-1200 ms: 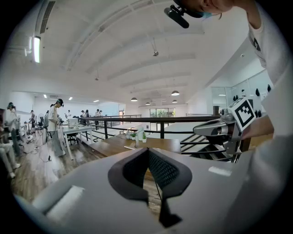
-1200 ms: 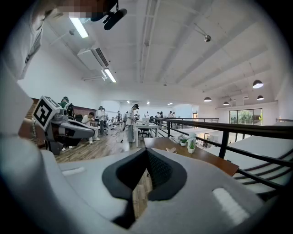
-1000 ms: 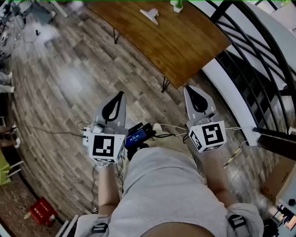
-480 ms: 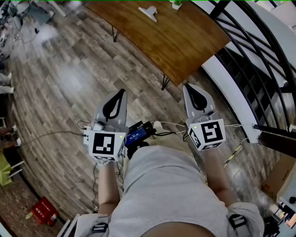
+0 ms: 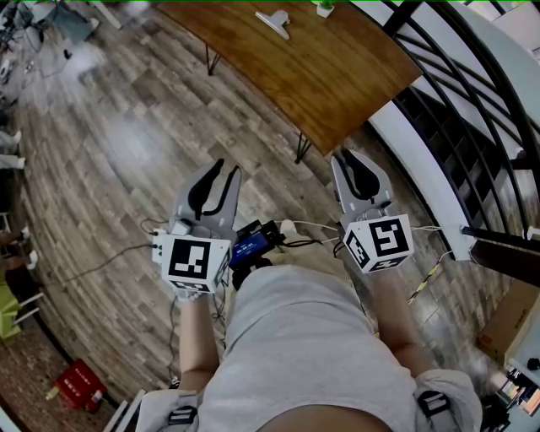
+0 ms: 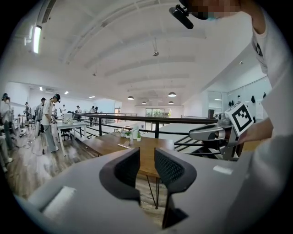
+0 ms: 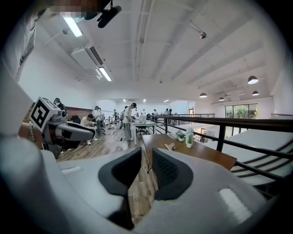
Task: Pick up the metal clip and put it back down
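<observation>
The metal clip (image 5: 274, 23) lies on the far end of the wooden table (image 5: 337, 84), well ahead of both grippers. It shows small in the right gripper view (image 7: 170, 146) and as a thin pale sliver in the left gripper view (image 6: 123, 146). My left gripper (image 5: 226, 171) hangs over the floor short of the table. Its jaws have just been opening and stand a narrow gap apart with nothing between them (image 6: 147, 153). My right gripper (image 5: 354, 157) is near the table's front corner; it too has just been opening and is empty (image 7: 147, 153).
Small potted plants (image 5: 324, 8) stand near the clip. A black railing (image 5: 472, 101) runs along the table's right side. A small device with a blue screen (image 5: 251, 247) and cables sit at the person's waist. People stand at desks (image 6: 49, 123) beyond. A red box (image 5: 76, 384) lies on the floor.
Both grippers' jaws were shut in the earlier frames and now stand slightly apart. The hands have stayed about where they were.
</observation>
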The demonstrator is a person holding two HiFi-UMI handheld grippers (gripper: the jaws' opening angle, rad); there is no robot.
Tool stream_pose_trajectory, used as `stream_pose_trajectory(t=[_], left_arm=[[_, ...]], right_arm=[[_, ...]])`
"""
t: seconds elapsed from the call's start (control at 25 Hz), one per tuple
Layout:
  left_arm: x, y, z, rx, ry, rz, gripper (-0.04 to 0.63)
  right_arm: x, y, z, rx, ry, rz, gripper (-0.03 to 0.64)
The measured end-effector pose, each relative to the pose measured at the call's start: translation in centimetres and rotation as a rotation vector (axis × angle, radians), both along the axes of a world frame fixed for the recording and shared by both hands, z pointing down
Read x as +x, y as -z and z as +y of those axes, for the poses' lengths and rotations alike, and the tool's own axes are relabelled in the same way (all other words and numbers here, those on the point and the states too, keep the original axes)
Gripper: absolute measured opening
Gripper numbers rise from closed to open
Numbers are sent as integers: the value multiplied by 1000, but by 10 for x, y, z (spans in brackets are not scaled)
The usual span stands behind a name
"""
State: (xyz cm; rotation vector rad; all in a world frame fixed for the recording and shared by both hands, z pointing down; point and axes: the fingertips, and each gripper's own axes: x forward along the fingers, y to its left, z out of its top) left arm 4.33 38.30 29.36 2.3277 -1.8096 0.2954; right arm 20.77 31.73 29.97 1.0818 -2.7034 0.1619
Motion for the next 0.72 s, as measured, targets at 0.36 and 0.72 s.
stream_pose_trajectory(t=[0.36,0.72], left_arm=[[-15,7,8,29,-1,-10,101],[-32,7,26,39,-17,-23,97]], right_arm=[[-10,5,9,30,-11,7,114],[-24,4,33,48,-24,3,120]])
